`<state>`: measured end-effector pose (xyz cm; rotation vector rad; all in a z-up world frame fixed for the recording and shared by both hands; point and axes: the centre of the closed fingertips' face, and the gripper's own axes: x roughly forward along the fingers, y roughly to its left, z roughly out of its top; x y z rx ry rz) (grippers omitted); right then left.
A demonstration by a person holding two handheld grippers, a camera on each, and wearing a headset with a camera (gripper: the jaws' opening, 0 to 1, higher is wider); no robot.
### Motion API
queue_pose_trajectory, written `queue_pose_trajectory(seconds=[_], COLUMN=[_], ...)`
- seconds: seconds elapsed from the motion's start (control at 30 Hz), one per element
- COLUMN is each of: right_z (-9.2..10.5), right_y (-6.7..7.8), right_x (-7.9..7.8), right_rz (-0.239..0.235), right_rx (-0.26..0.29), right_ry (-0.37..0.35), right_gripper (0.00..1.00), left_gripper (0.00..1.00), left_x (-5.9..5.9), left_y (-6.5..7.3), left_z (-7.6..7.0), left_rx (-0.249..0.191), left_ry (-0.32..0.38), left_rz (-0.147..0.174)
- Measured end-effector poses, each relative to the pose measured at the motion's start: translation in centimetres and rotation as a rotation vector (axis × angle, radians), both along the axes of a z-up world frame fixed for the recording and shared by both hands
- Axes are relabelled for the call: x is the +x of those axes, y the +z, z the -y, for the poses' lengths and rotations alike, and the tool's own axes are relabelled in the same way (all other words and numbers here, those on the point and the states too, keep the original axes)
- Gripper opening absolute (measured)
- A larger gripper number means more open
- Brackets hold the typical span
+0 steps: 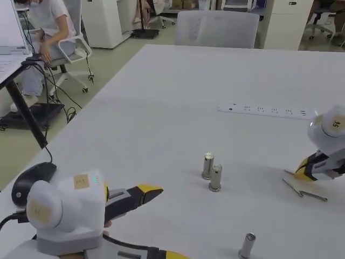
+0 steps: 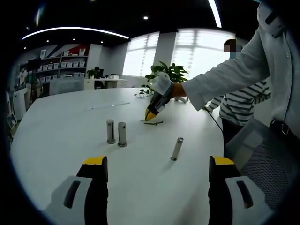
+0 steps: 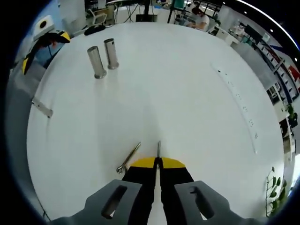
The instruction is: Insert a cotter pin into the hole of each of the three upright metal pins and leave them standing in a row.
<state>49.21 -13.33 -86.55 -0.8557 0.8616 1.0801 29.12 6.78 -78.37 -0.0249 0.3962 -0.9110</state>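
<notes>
Three upright metal pins stand on the white table (image 1: 161, 108): two close together (image 1: 207, 165) (image 1: 215, 177) and a third (image 1: 247, 245) apart, nearer me. The left gripper view shows the pair (image 2: 110, 131) (image 2: 122, 134) and the single pin (image 2: 176, 148). My left gripper (image 1: 161, 221) (image 2: 158, 161) is open, well short of them, with nothing between its jaws. At the right, my right gripper (image 1: 304, 171) (image 3: 158, 161) is low on the table, shut on a thin cotter pin (image 3: 158, 149) that sticks out from its tips. More cotter pins (image 1: 312, 195) (image 3: 129, 157) lie loose beside it.
A white power strip (image 1: 267, 110) lies across the far side of the table. A black mouse (image 1: 32, 178) and its cable sit at the left edge. A grey chair (image 1: 215, 29) stands behind the table, and a person sits at the far left.
</notes>
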Motion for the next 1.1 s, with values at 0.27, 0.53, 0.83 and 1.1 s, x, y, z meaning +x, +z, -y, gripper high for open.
queue_pose_trajectory(seconds=[0.27, 0.53, 0.83, 1.1], right_z=[0.2, 0.5, 0.2, -0.1], right_y=[0.4, 0.9, 2.7, 4.5], right_x=[-0.1, -1.0, -2.3, -4.4], right_rz=[0.015, 0.03, 0.065, 0.055], right_rx=[0.001, -0.014, -0.002, 0.027], right_ry=[0.019, 0.047, 0.085, 0.105], right_gripper=[0.02, 0.02, 0.02, 0.02], left_gripper=[0.88, 0.88, 0.86, 0.84], left_x=[-0.1, -0.2, -0.4, -0.8], left_y=[0.0, 0.3, 0.9, 1.6], left_z=[0.2, 0.5, 1.0, 1.7], left_rx=[0.001, -0.002, -0.003, 0.0], left_ry=[-0.004, -0.011, -0.027, -0.048], left_rz=[0.002, 0.007, 0.019, 0.037])
